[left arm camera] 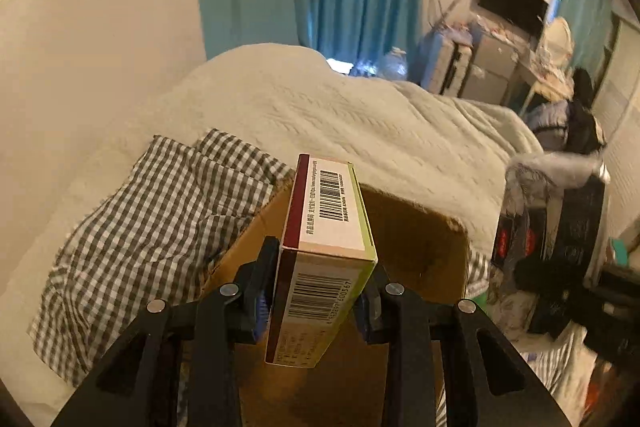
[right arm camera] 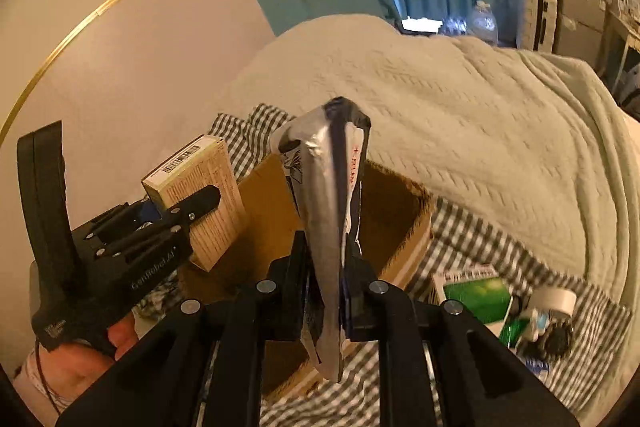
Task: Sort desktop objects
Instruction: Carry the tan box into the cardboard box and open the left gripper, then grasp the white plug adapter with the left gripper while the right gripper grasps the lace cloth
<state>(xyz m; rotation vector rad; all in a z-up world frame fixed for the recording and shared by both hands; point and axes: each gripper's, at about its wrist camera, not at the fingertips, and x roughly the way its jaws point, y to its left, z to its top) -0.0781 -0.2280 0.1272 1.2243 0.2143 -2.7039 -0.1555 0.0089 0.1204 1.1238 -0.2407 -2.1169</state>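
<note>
Bedroom, pale quilt [left arm camera: 320,107] on bed, checked cloth [left arm camera: 140,227] under brown cardboard box [left arm camera: 420,239]. Left gripper [left arm camera: 320,291] squeezes small carton [left arm camera: 326,255], held up over box's left side. Right gripper [right arm camera: 326,267] pinches silver pouch [right arm camera: 326,227], up over box middle. More things wait near box on right: green packet [right arm camera: 478,293], tape roll [right arm camera: 556,301]. Good way: lower each item inside box walls first, then let go, one hand at a time, no bumping.

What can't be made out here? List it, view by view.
- Left wrist view: inside of the cardboard box, hidden behind the small carton in the left gripper.
- Right wrist view: the box's inside, blocked by the foil pouch in the right gripper.
- Right wrist view: items by the green box, blurred.
</note>
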